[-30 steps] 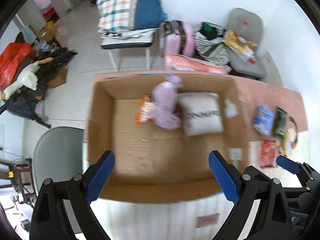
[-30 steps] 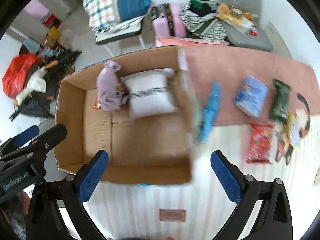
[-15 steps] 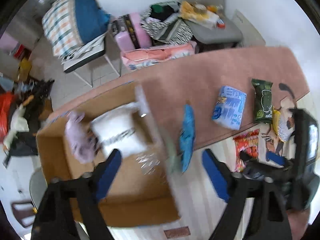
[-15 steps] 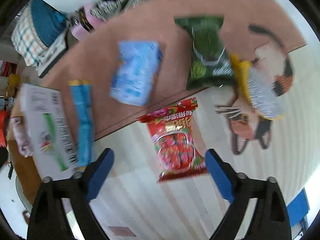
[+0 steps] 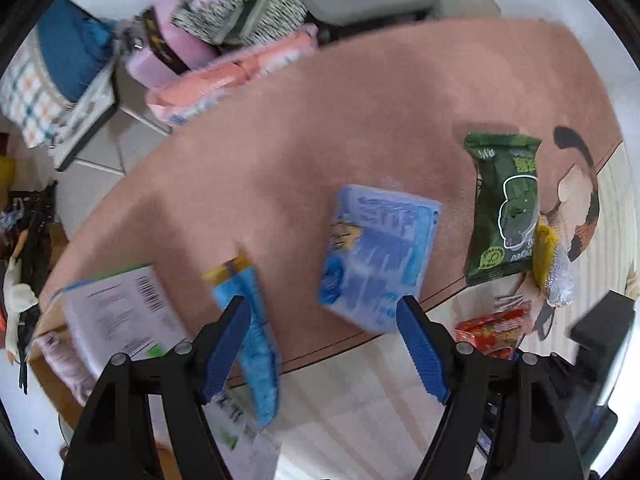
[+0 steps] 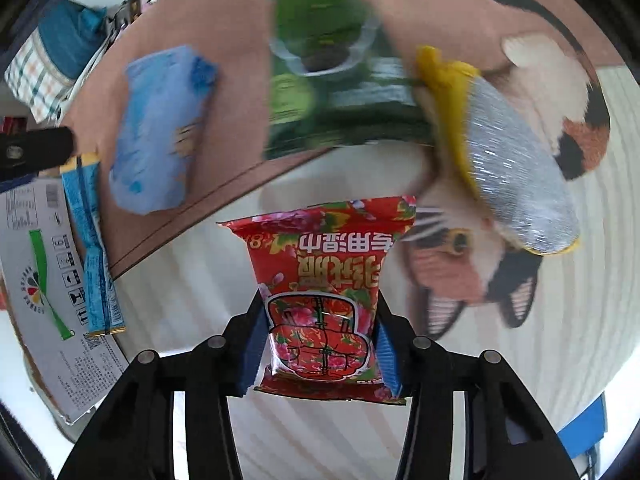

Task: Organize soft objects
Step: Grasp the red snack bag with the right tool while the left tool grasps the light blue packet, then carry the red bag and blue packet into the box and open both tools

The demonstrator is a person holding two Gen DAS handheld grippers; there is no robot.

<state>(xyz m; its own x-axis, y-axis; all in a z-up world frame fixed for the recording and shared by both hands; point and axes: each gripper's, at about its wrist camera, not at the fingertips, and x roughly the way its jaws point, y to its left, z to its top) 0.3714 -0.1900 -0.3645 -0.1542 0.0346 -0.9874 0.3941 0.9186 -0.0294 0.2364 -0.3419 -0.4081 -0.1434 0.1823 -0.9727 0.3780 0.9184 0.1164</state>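
My right gripper (image 6: 318,354) is shut on a red flowered packet (image 6: 324,280), its blue pads pressing both sides. The packet also shows in the left wrist view (image 5: 494,330). My left gripper (image 5: 324,346) is open and empty, just in front of a light blue tissue pack (image 5: 380,252) on the pink table; the pack also shows in the right wrist view (image 6: 160,128). A thin blue packet (image 5: 250,336) lies by the left finger. A green packet (image 5: 502,208) and a yellow-and-silver pack (image 6: 508,160) lie to the right.
The cardboard box flap (image 5: 120,312) with printed labels is at the lower left, a purple soft item (image 5: 66,358) beneath it. A cat-pattern mat (image 6: 480,272) covers the striped surface. Chairs with bedding and bags (image 5: 192,48) stand behind the table.
Both grippers swung right, away from the box toward the packets. My right gripper closed on the red packet, which lay free between its open fingers half a second ago.
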